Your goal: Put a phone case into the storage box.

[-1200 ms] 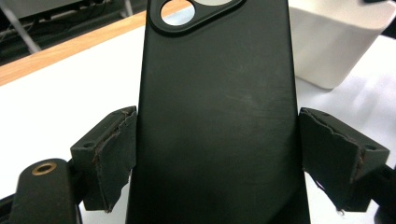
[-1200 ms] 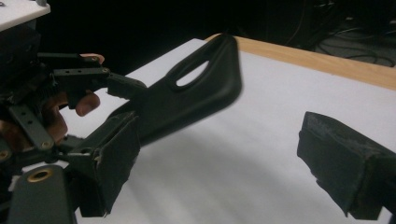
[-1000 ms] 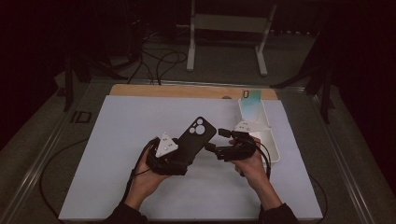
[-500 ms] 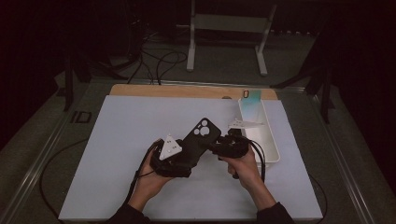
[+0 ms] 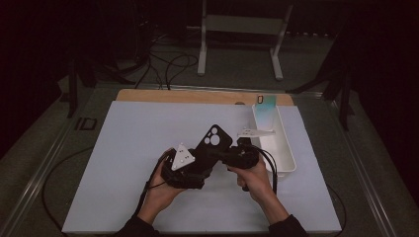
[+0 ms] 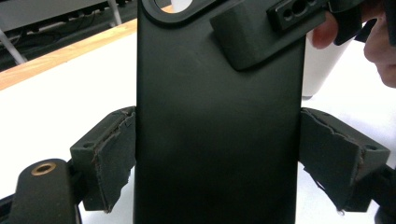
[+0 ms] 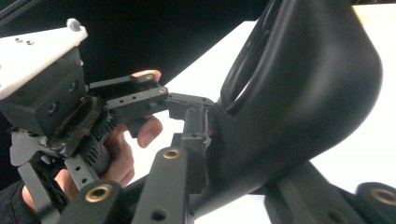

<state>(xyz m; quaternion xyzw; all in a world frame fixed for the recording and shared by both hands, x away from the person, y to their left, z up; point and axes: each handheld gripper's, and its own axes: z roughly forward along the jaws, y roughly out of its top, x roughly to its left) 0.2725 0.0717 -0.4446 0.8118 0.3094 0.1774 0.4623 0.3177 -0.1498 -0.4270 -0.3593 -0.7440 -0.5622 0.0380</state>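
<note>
The left gripper [image 5: 190,168] is clamping both long edges of the black phone case [image 5: 213,140] between its pads [image 6: 109,154], while the right gripper [image 5: 232,157] is closing on the case's side, both being held just left of the white tray [image 5: 284,153] above the white mat [image 5: 128,148]

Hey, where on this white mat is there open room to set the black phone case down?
The white mat is bare across its whole left half, from the wooden strip down to the near edge. A narrower bare band runs behind the phone case. It is crowded at centre right, where the left gripper, right gripper and white tray sit close.
</note>
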